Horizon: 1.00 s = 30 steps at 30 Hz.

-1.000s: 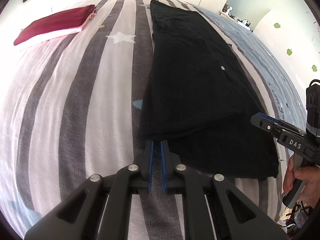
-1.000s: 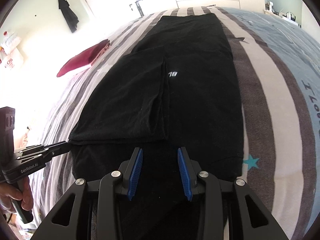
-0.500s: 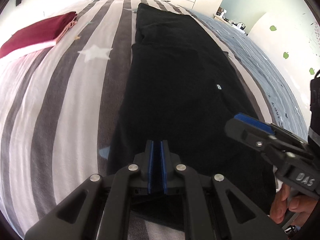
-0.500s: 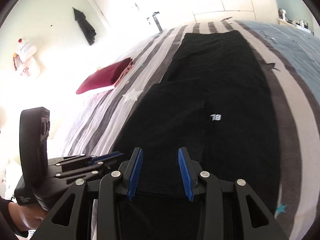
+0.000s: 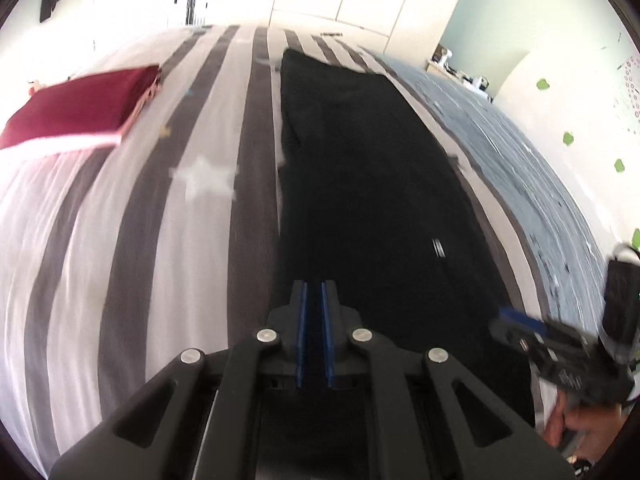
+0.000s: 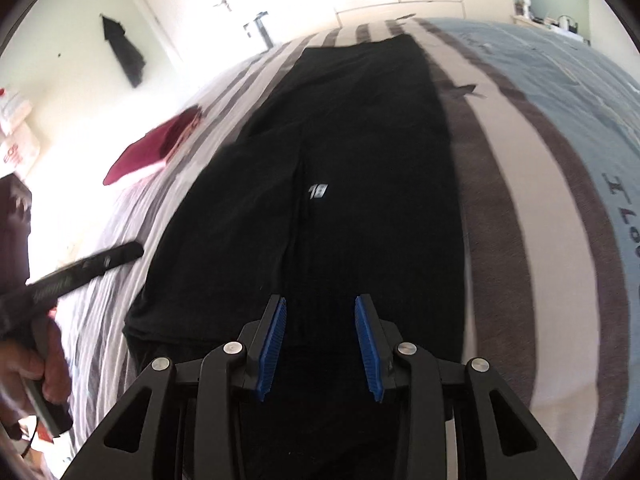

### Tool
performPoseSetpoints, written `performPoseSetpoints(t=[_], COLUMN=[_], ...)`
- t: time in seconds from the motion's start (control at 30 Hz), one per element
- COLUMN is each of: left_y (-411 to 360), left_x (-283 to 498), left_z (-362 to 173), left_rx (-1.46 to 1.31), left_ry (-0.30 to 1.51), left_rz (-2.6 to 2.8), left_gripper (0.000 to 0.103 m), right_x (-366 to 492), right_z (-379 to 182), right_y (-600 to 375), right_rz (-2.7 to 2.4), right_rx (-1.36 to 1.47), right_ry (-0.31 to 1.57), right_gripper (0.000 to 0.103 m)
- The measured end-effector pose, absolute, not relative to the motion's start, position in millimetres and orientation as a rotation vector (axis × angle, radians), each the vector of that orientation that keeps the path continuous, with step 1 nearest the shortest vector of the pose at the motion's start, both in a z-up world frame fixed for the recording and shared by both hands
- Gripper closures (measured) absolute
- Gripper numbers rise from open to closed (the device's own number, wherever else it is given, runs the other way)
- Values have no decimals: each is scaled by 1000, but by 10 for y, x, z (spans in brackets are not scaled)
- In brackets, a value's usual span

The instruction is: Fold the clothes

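Long black trousers lie lengthwise on the striped bed, folded along their length, with a small white label near the middle. My left gripper has its jaws nearly together over the near left edge of the trousers; black cloth shows between the blue pads, so it appears shut on that edge. My right gripper is open above the near end of the trousers and empty. It also shows in the left wrist view at the right.
A folded dark red garment lies on the far left of the bed. The bed cover is grey and white striped, light blue on the right. A dark coat hangs on the left wall. White cupboards stand beyond the bed.
Both grippers have swung over the near end of the trousers. The left gripper moved right, from the bed beside the cloth onto its left edge. The right gripper stayed open.
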<state>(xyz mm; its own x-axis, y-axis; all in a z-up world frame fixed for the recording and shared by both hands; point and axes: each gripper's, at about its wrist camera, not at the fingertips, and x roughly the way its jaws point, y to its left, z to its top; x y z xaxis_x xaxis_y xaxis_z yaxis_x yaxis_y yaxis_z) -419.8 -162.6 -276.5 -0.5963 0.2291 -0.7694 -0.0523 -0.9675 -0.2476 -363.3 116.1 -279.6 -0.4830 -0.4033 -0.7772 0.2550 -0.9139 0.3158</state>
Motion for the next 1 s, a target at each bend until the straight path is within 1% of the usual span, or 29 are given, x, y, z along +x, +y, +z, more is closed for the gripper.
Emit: performPoseSetpoints(t=[0.17,0.27,0.37,0.6,0.8,1.0], left_y=[-1582,-1533,-1557,-1686,-1759,-1766], left_x=[-4959,-5130,-5073,-4439,-3821,-3400], left_z=[-2900,-3046,-3153,-3138,-3093,-3003], left_rx=[-1307,-1341,-1368,-1406,-1459,-1516], left_ry=[-271,-207,-231,-279,-290,-240], left_rz=[2631,2619,2609,2603,2588,2556], left_gripper=[97,97,97,97,97,97], right_x=[-3818,-3918,-3945,-3993,-3903,-3723], right_z=[-2706,-2694,-2681,-2730,-2810,-2849], right_y=[1155,1136,1132,1180,1264,1450], right_rz=[-2442,-2456,-2469,-2481,-2476,-2489], right_rx=[1283,1269,1268,1292,1332,1387], right_ry=[-227,-230,-240,-252,-202,-170], right_gripper=[70,70,70,70,70,70])
